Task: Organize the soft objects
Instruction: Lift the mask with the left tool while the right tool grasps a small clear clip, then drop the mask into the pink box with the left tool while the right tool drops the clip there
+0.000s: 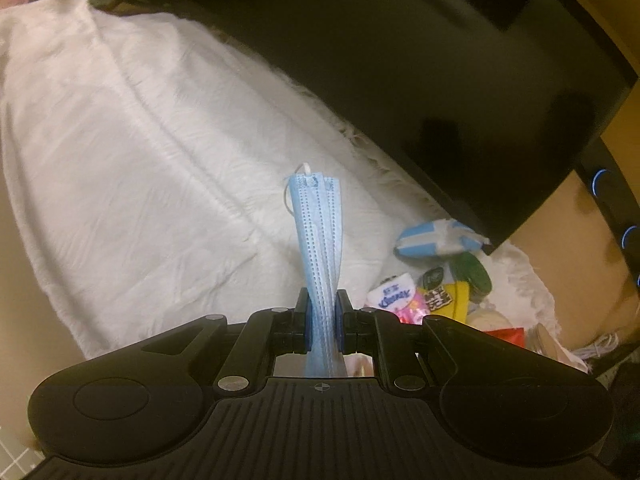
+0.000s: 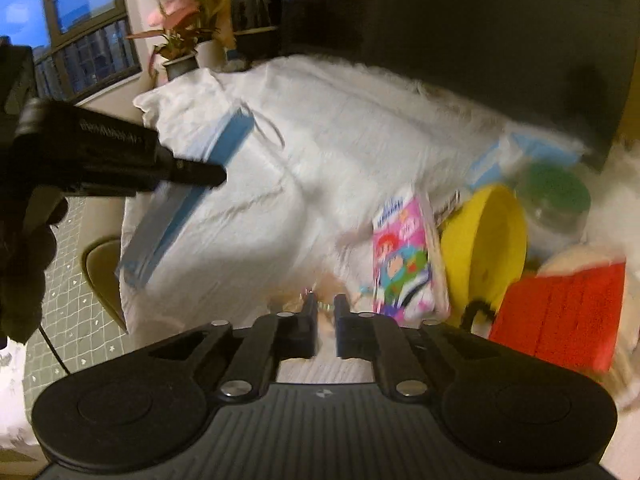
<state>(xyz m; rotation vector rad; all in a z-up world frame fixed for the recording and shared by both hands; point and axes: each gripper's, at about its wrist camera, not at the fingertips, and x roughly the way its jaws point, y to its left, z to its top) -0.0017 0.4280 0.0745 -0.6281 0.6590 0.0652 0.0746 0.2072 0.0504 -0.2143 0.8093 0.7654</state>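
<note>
The one word that reads clearly is "Kleenex", in blue letters on a small white tissue pack (image 1: pixel 394 294) lying among the heap of packets on the white cloth (image 1: pixel 140 160). Beside it, a dark label (image 1: pixel 438 300) carries bold white characters too small to make out. The pink cartoon packet (image 2: pixel 402 256) has a line of print along its top edge, blurred beyond reading.

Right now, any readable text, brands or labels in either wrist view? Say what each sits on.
"Kleenex": on the small white tissue packet.
Black-and-yellow packet: bold characters, too blurred to read.
Pink cartoon-printed packet: lettering along its top edge, blurred, unreadable.
Nothing else bears legible text.
</note>
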